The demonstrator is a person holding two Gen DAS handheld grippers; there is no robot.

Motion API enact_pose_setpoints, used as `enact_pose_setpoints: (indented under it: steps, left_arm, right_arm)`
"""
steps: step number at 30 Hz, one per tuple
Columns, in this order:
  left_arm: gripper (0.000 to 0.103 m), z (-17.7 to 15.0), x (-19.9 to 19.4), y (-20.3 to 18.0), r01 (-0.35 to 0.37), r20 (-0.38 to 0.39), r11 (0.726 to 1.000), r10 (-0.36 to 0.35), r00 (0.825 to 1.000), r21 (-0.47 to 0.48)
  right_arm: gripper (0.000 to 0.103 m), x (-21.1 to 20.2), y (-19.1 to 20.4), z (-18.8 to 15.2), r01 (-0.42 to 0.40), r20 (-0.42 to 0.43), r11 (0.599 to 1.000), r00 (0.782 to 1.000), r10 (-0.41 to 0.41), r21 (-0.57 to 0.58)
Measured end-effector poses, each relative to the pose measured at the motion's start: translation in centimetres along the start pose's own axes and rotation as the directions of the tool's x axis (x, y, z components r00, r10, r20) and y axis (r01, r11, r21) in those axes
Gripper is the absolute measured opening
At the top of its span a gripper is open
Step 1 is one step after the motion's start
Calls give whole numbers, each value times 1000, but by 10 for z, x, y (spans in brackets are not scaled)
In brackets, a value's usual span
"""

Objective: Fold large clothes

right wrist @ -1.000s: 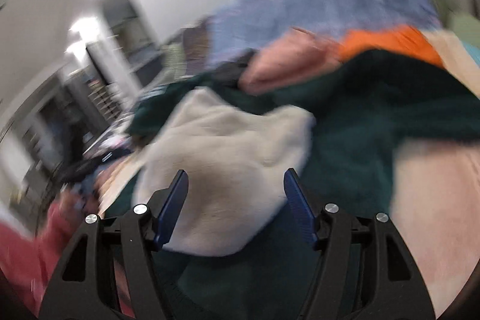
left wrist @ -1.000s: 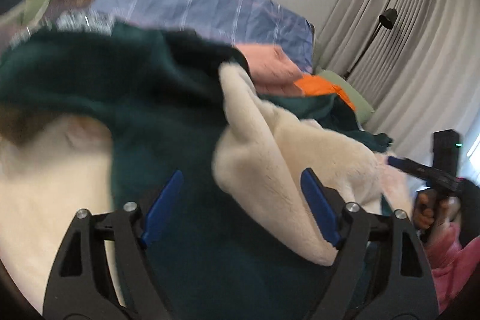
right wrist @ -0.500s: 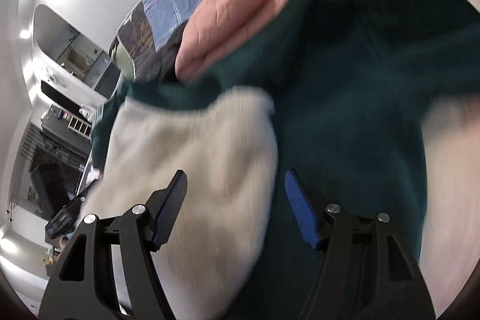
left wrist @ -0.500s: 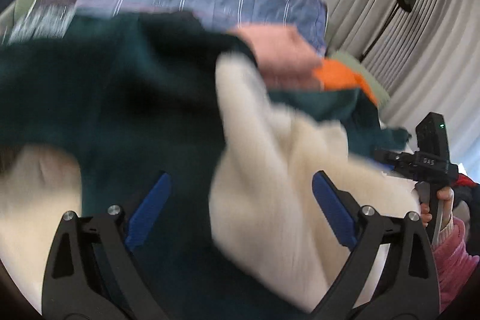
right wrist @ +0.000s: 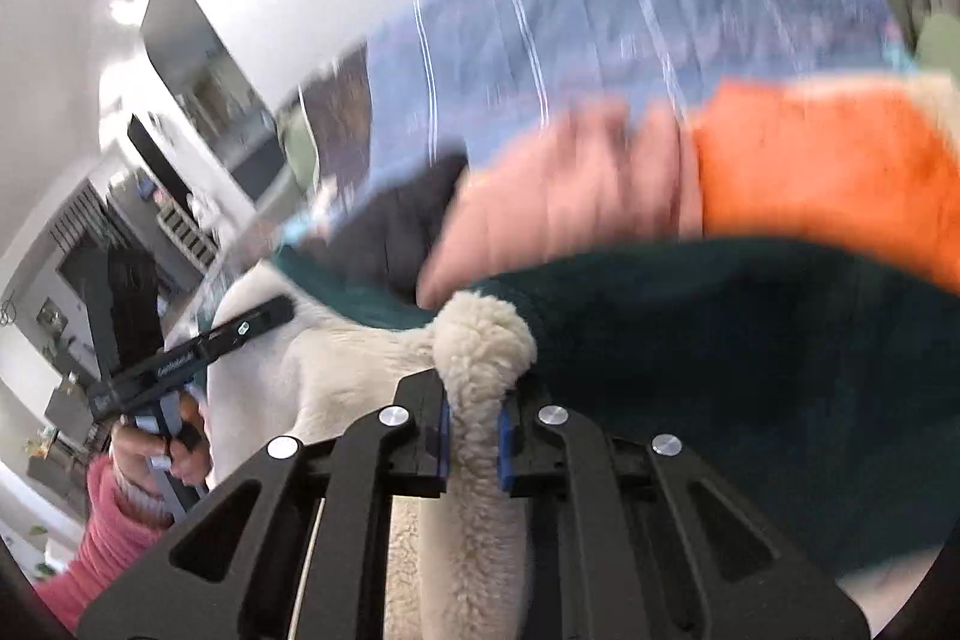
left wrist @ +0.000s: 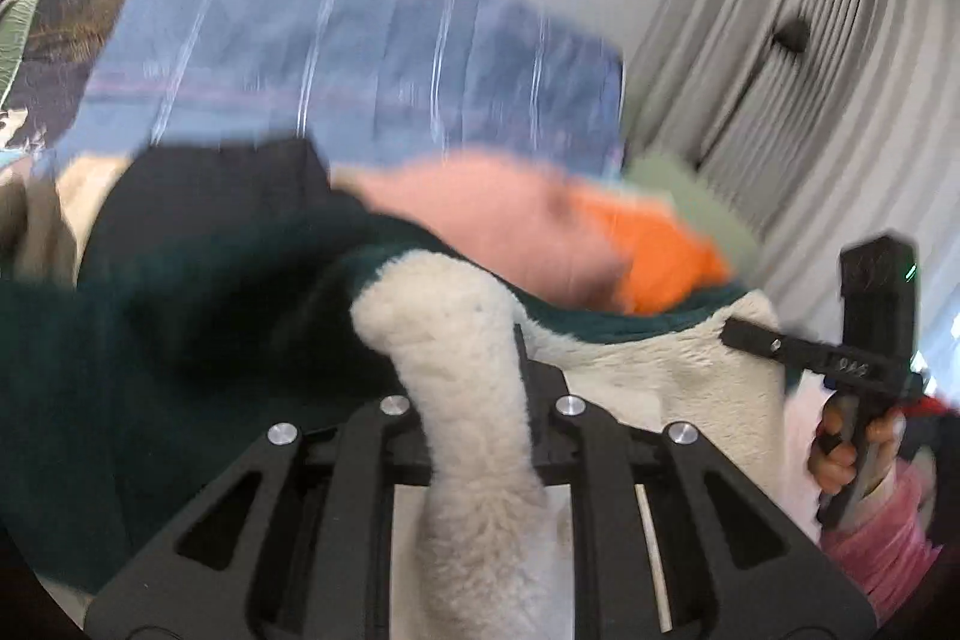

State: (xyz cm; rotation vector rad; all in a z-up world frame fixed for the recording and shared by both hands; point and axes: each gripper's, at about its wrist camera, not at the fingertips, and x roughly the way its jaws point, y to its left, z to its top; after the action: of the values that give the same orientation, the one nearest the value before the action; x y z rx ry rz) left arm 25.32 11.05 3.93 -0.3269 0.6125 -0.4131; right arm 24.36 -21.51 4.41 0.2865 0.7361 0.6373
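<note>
Gripping the cream fleece-lined dark green garment, your left gripper and right gripper each clamp its edge. Next, lift it evenly.

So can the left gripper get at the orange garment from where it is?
Probably not yet. The left gripper is shut on the cream fleece lining, so it is occupied, and the dark green jacket lies between it and the orange garment.
</note>
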Motion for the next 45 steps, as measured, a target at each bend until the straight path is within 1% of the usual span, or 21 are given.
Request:
enact_pose_setpoints:
  steps: [4, 8, 12, 13, 14, 15, 16, 17, 22, 23, 24, 25, 26, 29, 31, 36, 37, 38, 40, 42, 45]
  left_arm:
    - [15, 35, 15, 20, -2, 20, 1000, 2, 1000, -28]
    - [20, 22, 81, 61, -129, -144, 990, 119, 982, -60]
    - [26, 3, 86, 89, -59, -119, 982, 38, 992, -178]
    - [32, 1, 82, 88, -52, -121, 982, 30, 992, -182]
    - [54, 0, 76, 87, -67, -124, 982, 45, 991, -177]
    - [66, 1, 70, 86, -89, -115, 982, 70, 991, -165]
    - [70, 1, 60, 82, -80, -91, 986, 67, 994, -146]
    - [76, -1, 50, 76, -74, -77, 989, 65, 995, -125]
    - [78, -22, 18, 52, -48, -109, 999, 47, 993, -5]
    - [68, -28, 23, 48, -65, -139, 998, 68, 988, 23]
    - [48, -35, 34, 42, -116, -178, 991, 128, 976, 72]
    - [11, -38, 44, 38, -155, -216, 982, 175, 961, 104]
    - [12, -38, 48, 36, -183, -219, 977, 203, 954, 106]
    - [11, -20, 34, 32, -204, -69, 974, 211, 975, 97]
    - [12, -6, 36, 38, -274, 17, 955, 274, 962, 115]
    - [27, -23, 68, 70, -288, -24, 957, 289, 957, 37]
    - [29, -32, 68, 70, -296, -8, 954, 297, 955, 47]
    - [31, -35, 66, 68, -303, -2, 951, 304, 953, 60]
    - [39, -38, 57, 65, -314, -14, 946, 316, 949, 81]
    - [59, -38, 42, 62, -323, -7, 944, 324, 946, 66]
    - [59, -38, 4, 46, -284, 46, 957, 282, 958, 55]
  right_arm:
    - [11, 19, -9, 47, 9, 72, 1000, 997, -7, -25]
    - [11, 88, -40, 53, 97, -32, 995, 995, -97, -9]
    - [21, 103, -61, 46, 55, -47, 997, 997, -53, 57]
    - [30, 95, -60, 45, 16, -52, 998, 999, -13, 61]
    - [50, 87, -56, 45, 7, -67, 999, 998, -3, 47]
    - [61, 79, -53, 45, 27, -69, 999, 997, -25, 29]
    - [76, 63, -45, 42, 58, -41, 998, 997, -59, -5]
    - [79, 49, -39, 37, 73, -11, 997, 997, -74, -37]
    - [78, 32, -21, 7, 99, -64, 984, 992, -110, -150]
    - [42, 39, -21, 0, 132, -88, 976, 985, -148, -171]
    - [20, 48, -18, -5, 177, -108, 964, 974, -201, -197]
    - [8, 60, -15, -9, 226, -138, 948, 955, -261, -224]
    - [8, 63, -11, -10, 251, -118, 942, 952, -282, -224]
    - [8, 47, 7, 7, 285, 66, 928, 959, -277, -240]
    - [8, 52, 4, 18, 335, 136, 906, 941, -310, -257]
    - [16, 101, -29, 2, 388, 109, 881, 922, -373, -270]
    - [25, 99, -30, -5, 393, 136, 878, 919, -370, -273]
    - [39, 96, -29, -7, 401, 142, 874, 916, -376, -275]
    - [47, 83, -23, -8, 421, 134, 865, 907, -399, -274]
    - [47, 59, -16, -10, 418, 146, 873, 908, -393, -251]
    - [47, 13, 13, -22, 356, 176, 910, 930, -323, -213]
